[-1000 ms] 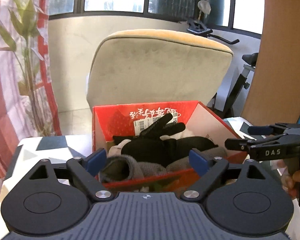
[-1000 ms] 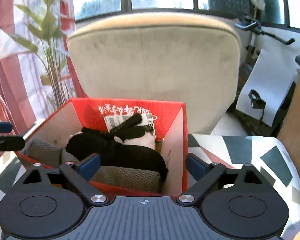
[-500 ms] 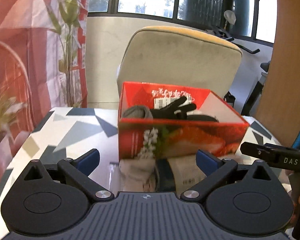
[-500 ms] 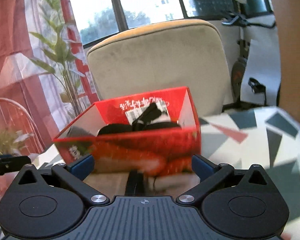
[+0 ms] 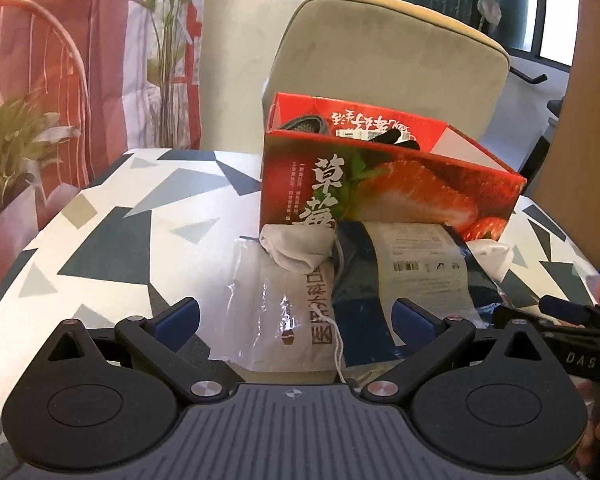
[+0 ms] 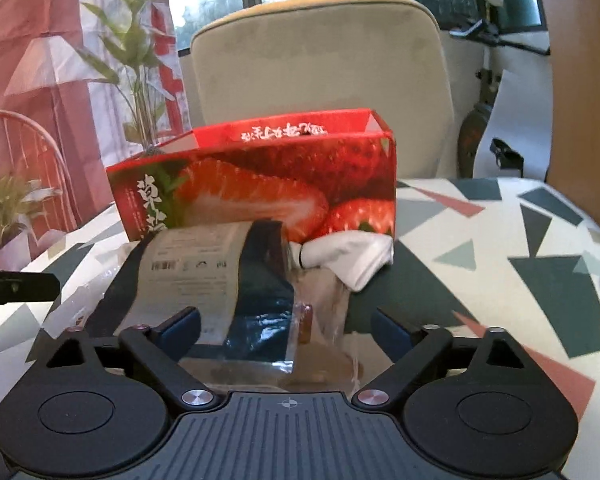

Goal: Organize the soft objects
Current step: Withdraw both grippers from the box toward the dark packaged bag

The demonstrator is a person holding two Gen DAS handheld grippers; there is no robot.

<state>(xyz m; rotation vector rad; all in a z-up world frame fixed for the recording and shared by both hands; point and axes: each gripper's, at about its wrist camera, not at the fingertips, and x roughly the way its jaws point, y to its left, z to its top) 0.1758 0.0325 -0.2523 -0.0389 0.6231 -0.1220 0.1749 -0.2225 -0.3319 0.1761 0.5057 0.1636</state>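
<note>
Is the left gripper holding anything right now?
No, the left gripper is open, its fingers apart over the plastic bags and not pressing them.

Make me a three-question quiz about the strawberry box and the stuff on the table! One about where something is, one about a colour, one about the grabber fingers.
1. Where does the white sock lie?
A. inside the box
B. on the table, against the front of the box
C. on the chair

2. What colour is the strawberry box mostly?
A. red
B. green
C. yellow

3. How do the fingers of the left gripper stand?
A. shut on the sock
B. shut on the box
C. open, holding nothing

Answers:
1. B: the sock rests on the patterned table at the foot of the box.
2. A: its walls are red with strawberry pictures.
3. C: the blue fingers stand wide apart above the plastic packet, and nothing is pinched.
</note>
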